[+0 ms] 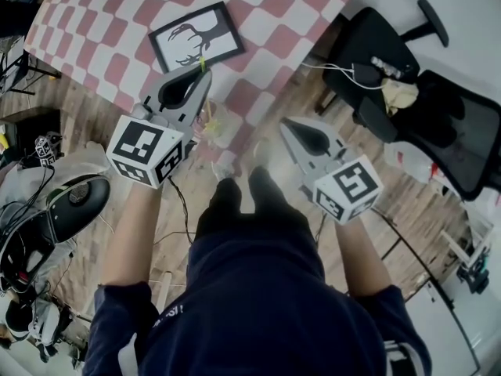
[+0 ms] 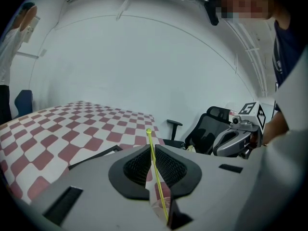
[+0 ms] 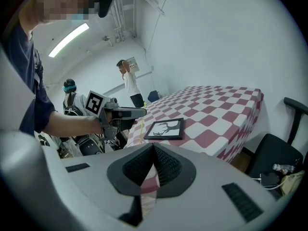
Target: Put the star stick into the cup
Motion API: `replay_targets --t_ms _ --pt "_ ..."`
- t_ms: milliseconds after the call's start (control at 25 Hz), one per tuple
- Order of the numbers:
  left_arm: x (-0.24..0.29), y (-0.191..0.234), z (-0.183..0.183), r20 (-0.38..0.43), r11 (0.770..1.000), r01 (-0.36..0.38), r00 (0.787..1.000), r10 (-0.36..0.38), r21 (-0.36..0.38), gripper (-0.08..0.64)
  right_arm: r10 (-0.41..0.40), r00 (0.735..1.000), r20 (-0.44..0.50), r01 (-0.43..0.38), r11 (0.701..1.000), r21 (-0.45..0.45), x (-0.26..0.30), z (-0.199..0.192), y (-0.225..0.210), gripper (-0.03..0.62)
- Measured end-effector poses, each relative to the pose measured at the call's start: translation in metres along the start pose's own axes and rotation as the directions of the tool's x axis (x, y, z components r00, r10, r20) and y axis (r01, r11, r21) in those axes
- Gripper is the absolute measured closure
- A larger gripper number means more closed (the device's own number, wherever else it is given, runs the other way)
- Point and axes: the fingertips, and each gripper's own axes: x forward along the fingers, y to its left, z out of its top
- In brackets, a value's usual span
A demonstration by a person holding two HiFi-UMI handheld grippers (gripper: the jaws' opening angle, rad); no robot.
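The star stick, thin and yellow-green, is pinched upright in the left claw. Its rounded tip pokes up just above the closed pads, and its lower length runs down through the gap behind them. In the head view, the stick's tip shows at the nose of the left claw. The right claw is pressed together with nothing that I can make out between the pads.

The left claw hangs over the near edge of the counter, which is covered in a red-and-white checked cloth. It points toward a black-framed deer picture lying flat on the cloth. The right claw is held just off the counter's edge, above the wooden floor. A black office chair stands near it.

Both bare forearms reach forward from dark blue sleeves, with the marker cubes nearest the body. The room has a plain white wall. Two people stand at the counter's far end.
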Motion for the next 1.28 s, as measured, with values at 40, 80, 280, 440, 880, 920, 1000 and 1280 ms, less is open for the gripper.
replay_targets --t_ms 40,80,280,440,880,920,1000,1280 --pt "0.002 0.000 -0.003 -0.008 1.000 0.003 1.000 -0.003 0.000 0.523 0.004 1.000 -0.002 -0.004 1.000 0.004 0.001 0.000 -0.001 0.577" --pt "0.003 0.000 -0.006 -0.017 1.000 0.007 1.000 -0.007 -0.001 0.523 0.008 1.000 -0.003 -0.008 1.000 0.008 0.003 -0.001 -0.001 0.577" --pt "0.009 0.002 -0.016 -0.038 1.000 0.013 0.999 -0.013 -0.012 0.511 0.022 1.000 -0.003 -0.022 1.000 0.012 0.010 -0.001 0.000 0.577" --pt "0.011 0.003 -0.021 -0.046 1.000 0.010 0.999 -0.010 -0.016 0.508 0.026 1.000 -0.006 -0.026 1.000 0.011 0.012 -0.003 -0.001 0.577" --pt "-0.022 0.006 -0.016 -0.018 0.999 -0.026 1.000 0.026 -0.029 0.460 0.006 1.000 0.008 -0.006 1.000 -0.022 0.009 0.008 0.009 0.577" --pt "-0.028 0.005 -0.014 -0.012 0.999 -0.030 0.999 0.030 -0.026 0.460 0.001 1.000 0.011 0.000 1.000 -0.027 0.008 0.010 0.011 0.577" --pt "-0.039 0.003 -0.012 -0.003 0.999 -0.035 0.999 0.035 -0.020 0.460 -0.009 1.000 0.018 0.010 0.999 -0.035 0.005 0.014 0.016 0.577" --pt "-0.078 -0.016 -0.004 0.035 1.000 -0.026 0.999 0.027 -0.004 0.463 -0.037 0.999 0.032 0.041 0.991 -0.128 -0.006 0.025 0.047 0.577"
